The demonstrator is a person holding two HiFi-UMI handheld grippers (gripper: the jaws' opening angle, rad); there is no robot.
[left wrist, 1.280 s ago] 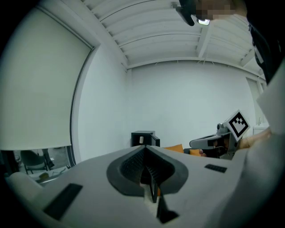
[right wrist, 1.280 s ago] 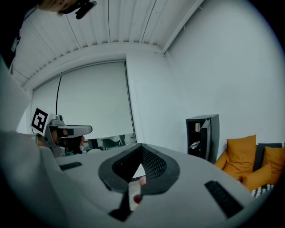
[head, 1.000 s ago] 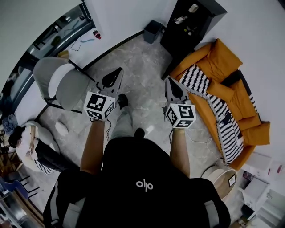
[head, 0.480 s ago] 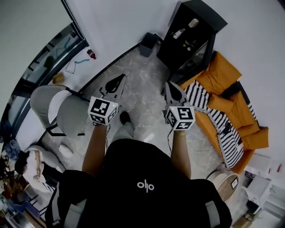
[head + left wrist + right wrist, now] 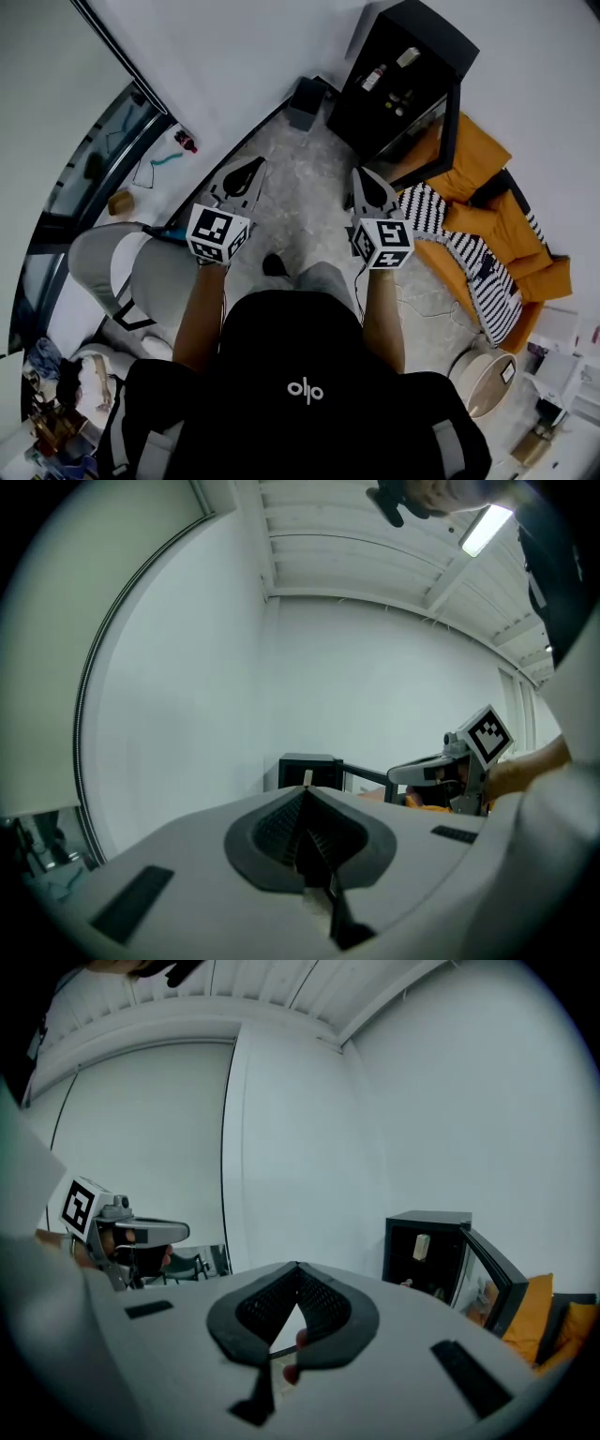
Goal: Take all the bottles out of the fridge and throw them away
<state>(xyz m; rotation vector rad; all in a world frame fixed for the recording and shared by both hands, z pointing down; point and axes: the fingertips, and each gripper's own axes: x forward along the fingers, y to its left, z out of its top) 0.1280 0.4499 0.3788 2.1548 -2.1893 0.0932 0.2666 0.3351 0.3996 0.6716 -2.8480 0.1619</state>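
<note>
Marble floor (image 5: 300, 169) lies below the left gripper (image 5: 255, 165) and the right gripper (image 5: 361, 175) and runs ahead of their fingers (image 5: 281, 822) to the white wall (image 5: 244, 56).

Orange sofa (image 5: 511, 220) stands to the right of the right fingers, well apart. A striped blanket (image 5: 459, 258) is draped over its near edge.

Black fridge (image 5: 412, 42) stands against the wall, ahead and to the right of the right fingers, well apart. Its door (image 5: 452, 117) is swung open toward the sofa.

Grey chair (image 5: 164, 272) sits to the left of and behind the left fingers.

Dark bin (image 5: 305, 98) rests at the foot of the wall, ahead of the fingertips of both grippers and just left of the fridge.

Both grippers are held side by side, apart from each other, and point toward the wall. The left gripper view shows the left fingers pressed together with nothing between them. The right gripper view shows the right fingers likewise pressed together and empty.

Bottles (image 5: 377, 73) are inside the open fridge on its shelves, ahead and to the right of the right fingertips, well apart from both grippers. One pale bottle (image 5: 422, 1246) shows on an upper shelf in the right gripper view. Their number cannot be told.
</note>
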